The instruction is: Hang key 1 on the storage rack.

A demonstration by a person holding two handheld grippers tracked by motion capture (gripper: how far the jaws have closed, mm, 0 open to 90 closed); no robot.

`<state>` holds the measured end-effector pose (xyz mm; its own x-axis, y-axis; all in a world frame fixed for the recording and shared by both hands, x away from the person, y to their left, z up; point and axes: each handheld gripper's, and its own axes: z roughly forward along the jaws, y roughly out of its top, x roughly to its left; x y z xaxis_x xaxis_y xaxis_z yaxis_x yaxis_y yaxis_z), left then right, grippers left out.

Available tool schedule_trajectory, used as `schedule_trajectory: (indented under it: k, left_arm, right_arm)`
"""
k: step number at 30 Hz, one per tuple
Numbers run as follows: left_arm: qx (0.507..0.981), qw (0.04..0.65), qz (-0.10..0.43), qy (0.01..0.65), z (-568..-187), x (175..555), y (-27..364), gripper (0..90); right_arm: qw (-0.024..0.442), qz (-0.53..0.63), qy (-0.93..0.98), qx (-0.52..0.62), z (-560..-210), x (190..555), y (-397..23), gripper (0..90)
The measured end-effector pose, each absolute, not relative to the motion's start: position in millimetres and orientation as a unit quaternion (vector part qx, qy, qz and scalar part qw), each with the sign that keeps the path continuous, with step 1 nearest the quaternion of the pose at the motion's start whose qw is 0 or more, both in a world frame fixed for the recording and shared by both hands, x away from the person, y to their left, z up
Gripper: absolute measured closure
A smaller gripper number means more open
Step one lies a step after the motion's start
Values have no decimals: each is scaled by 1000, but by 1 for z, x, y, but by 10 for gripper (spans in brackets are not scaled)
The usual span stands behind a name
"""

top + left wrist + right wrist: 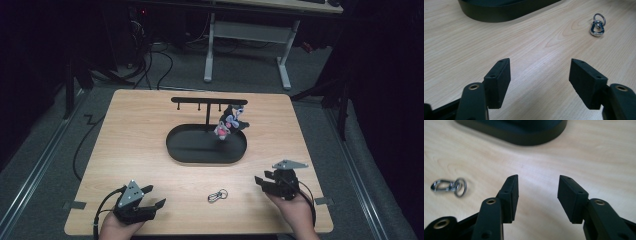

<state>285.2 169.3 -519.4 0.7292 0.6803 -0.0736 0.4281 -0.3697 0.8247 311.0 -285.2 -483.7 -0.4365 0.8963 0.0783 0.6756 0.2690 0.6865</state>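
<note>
Plush keychain (230, 123) hangs on stand (208, 101), done. Metal clasp (217, 195) lies near front edge of table (145, 125), untouched. Your left gripper (152, 196) and right gripper (260, 179): jaws apart, empty. Clasp left to pick.

A dim room: grey carpet floor (240, 75), white-legged desk (250, 30) behind.

No readable text, label, brand, number or sign anywhere. Tabletop (150, 130) plain wood grain, unmarked. Black oval tray (180, 150) blank. Metal clasp (597, 26) bears no legible marking. Plush toy (230, 122) too small to show any lettering.
</note>
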Motion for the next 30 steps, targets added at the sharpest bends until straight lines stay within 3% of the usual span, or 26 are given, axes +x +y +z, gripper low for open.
schedule_trajectory:
  k: [4, 6, 9, 12, 21, 30]
  left_arm:
    - [816, 444, 135, 345, -520, 284, 163, 440]
    - [813, 446, 117, 355, -520, 286, 158, 506]
    - [820, 433, 101, 360, -521, 288, 144, 668]
    - [843, 406, 99, 339, -522, 288, 119, 788]
    - [859, 399, 76, 311, -525, 299, 41, 805]
    - [870, 395, 67, 288, -527, 306, 0, 814]
  right_arm:
    - [202, 368, 759, 498, -498, 282, -286, 582]
    - [161, 383, 746, 520, -505, 276, -290, 633]
    - [166, 374, 761, 503, -504, 272, -293, 832]
    - [146, 398, 751, 506, -502, 272, -298, 900]
    - [142, 405, 759, 489, -499, 272, -296, 872]
    - [137, 405, 761, 489, -501, 270, -297, 858]
